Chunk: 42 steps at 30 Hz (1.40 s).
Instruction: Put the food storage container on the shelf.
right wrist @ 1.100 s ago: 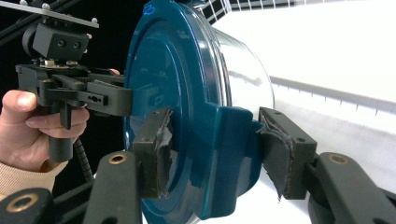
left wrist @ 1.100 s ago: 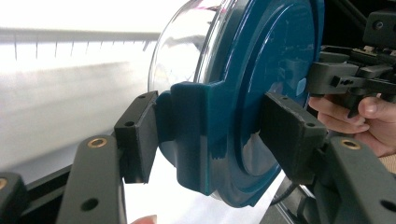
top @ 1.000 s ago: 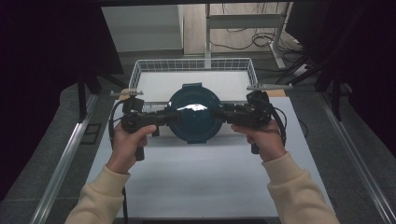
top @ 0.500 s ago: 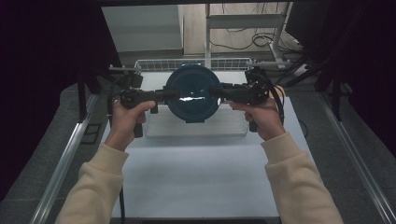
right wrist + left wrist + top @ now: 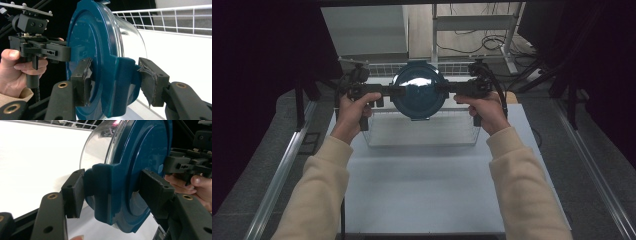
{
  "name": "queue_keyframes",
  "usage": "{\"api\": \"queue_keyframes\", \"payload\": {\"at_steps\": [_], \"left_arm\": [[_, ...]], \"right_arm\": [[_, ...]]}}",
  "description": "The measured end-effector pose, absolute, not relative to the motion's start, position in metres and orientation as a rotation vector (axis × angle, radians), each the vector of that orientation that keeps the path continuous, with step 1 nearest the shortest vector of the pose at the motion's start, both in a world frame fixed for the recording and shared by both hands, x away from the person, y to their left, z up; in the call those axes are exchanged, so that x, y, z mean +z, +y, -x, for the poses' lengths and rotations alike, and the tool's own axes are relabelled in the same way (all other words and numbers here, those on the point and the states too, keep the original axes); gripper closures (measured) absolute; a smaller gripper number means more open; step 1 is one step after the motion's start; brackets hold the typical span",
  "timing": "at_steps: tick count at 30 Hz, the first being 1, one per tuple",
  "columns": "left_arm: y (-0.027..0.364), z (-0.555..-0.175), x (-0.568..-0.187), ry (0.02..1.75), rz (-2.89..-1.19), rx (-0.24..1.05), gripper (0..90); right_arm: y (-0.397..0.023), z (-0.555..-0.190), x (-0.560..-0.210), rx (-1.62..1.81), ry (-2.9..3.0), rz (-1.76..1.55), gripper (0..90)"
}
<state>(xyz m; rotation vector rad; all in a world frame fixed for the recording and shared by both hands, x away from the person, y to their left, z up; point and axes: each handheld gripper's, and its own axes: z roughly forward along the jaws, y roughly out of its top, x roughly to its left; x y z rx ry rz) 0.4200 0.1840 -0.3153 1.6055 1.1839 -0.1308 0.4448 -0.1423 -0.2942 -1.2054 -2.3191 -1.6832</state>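
A round clear container with a dark blue lid [image 5: 418,90] hangs in the air between my two grippers, above the white wire basket [image 5: 377,136]. My left gripper [image 5: 398,91] is shut on the lid's left side tab. In the left gripper view, my left gripper [image 5: 112,195] clamps that blue tab [image 5: 100,185] between its pads. My right gripper [image 5: 439,89] is shut on the opposite tab. In the right gripper view, my right gripper [image 5: 116,80] squeezes the blue tab [image 5: 122,82], and the clear bowl [image 5: 130,37] faces the basket.
The basket stands at the far end of the white table [image 5: 427,190], its wire wall [image 5: 175,17] close behind the container. Metal rails [image 5: 282,170] run along both sides of the table. Cables and a shelf frame [image 5: 472,22] lie beyond the basket.
Both hands have carried the container away from the person, from over the table's middle to above the wire basket. The grip on both tabs is unchanged.
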Motion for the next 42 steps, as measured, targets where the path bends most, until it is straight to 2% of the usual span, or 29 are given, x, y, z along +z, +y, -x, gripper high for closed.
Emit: {"api": "queue_keyframes", "payload": {"at_steps": [17,30,42], "left_arm": [[0.185,-0.439,-0.317,1.229,-1.569,-0.178,40.7],[0.188,-0.465,-0.331,1.289,-1.451,-0.267,38.3],[0.181,-0.483,-0.342,1.302,-1.432,-0.3,32.8]], "right_arm": [[-0.146,-0.47,-0.305,-1.602,-2.152,1.31,45.8],[-0.143,-0.497,-0.309,-1.533,-1.998,1.458,44.8],[-0.147,-0.514,-0.324,-1.503,-1.828,1.596,43.9]]}}
